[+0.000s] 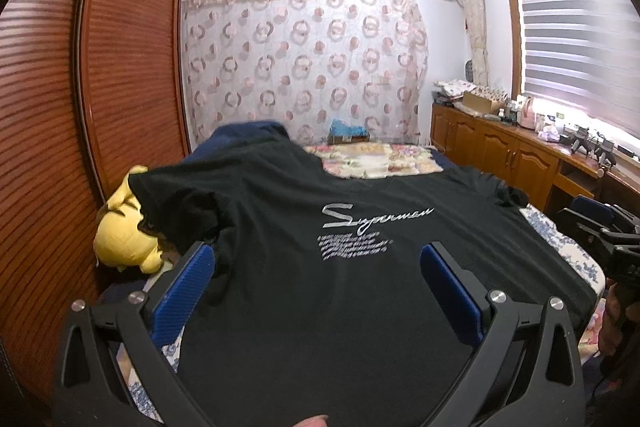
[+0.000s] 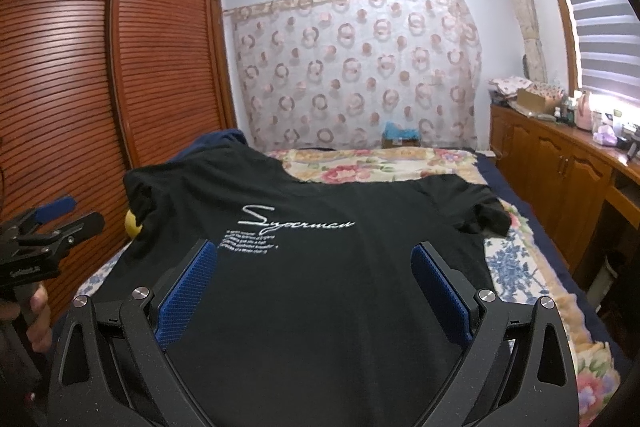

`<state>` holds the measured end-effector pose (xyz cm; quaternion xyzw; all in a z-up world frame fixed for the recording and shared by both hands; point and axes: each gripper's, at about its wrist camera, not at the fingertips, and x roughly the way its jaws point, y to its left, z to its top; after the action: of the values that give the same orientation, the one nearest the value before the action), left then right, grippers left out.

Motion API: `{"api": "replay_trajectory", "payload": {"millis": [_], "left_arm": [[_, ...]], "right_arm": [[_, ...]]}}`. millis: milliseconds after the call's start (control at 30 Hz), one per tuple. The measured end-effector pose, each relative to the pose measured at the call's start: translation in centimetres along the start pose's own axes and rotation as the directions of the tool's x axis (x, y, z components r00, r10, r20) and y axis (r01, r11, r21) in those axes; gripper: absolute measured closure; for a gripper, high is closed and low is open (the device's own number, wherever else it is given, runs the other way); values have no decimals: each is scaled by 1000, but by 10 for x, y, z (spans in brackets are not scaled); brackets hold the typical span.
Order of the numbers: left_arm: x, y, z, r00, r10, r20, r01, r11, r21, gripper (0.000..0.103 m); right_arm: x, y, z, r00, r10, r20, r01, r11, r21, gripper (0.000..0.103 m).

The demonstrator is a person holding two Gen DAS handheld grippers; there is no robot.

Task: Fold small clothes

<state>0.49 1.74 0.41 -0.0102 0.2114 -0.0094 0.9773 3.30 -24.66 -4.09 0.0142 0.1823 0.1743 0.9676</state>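
I have the black cotton T-shirt with white script lettering (image 1: 360, 267) spread flat across the bed with the floral quilt (image 2: 516, 267), print side up, collar away from me and hem towards me. That layout suits a fold: both sleeves are out where I can reach them. The left gripper with blue ribbed pads (image 1: 318, 259) hangs over the left half of the shirt, jaws spread wide with nothing between them but the cloth below; the right gripper with matching blue pads (image 2: 314, 259) hangs likewise over the middle and right half, wide apart and empty. I judge neither has taken a hold yet.

The left sleeve (image 1: 176, 203) drapes over a yellow plush toy (image 1: 122, 239), which lifts it off the bed. The right sleeve (image 2: 486, 217) is bunched into a dark lump, and I cannot make out its edge. The hem nearest me is cut off behind the gripper frames in both views, so I cannot say whether it lies straight. The small print under the lettering is too blurred to read.
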Motion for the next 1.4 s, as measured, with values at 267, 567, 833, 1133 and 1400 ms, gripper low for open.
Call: {"api": "replay_trajectory", "payload": {"millis": [267, 567, 833, 1133, 1400], "left_arm": [[30, 45, -15, 997, 39, -62, -41, 999, -25, 0], [55, 103, -20, 991, 95, -92, -99, 994, -37, 0], [88, 141, -14, 984, 44, -171, -57, 996, -74, 12], [146, 153, -23, 954, 52, -296, -68, 997, -43, 42], [151, 147, -21, 956, 85, -280, -83, 996, 19, 81]], "right_arm": [[27, 7, -6, 998, 40, -40, -42, 998, -44, 3], [64, 11, -15, 990, 74, -118, -85, 993, -83, 3], [88, 21, -17, 979, 105, -175, -126, 985, -115, 4], [107, 22, -22, 970, 113, -215, -142, 982, -124, 4], [108, 20, -27, 967, 119, -224, -148, 982, -117, 4]]}}
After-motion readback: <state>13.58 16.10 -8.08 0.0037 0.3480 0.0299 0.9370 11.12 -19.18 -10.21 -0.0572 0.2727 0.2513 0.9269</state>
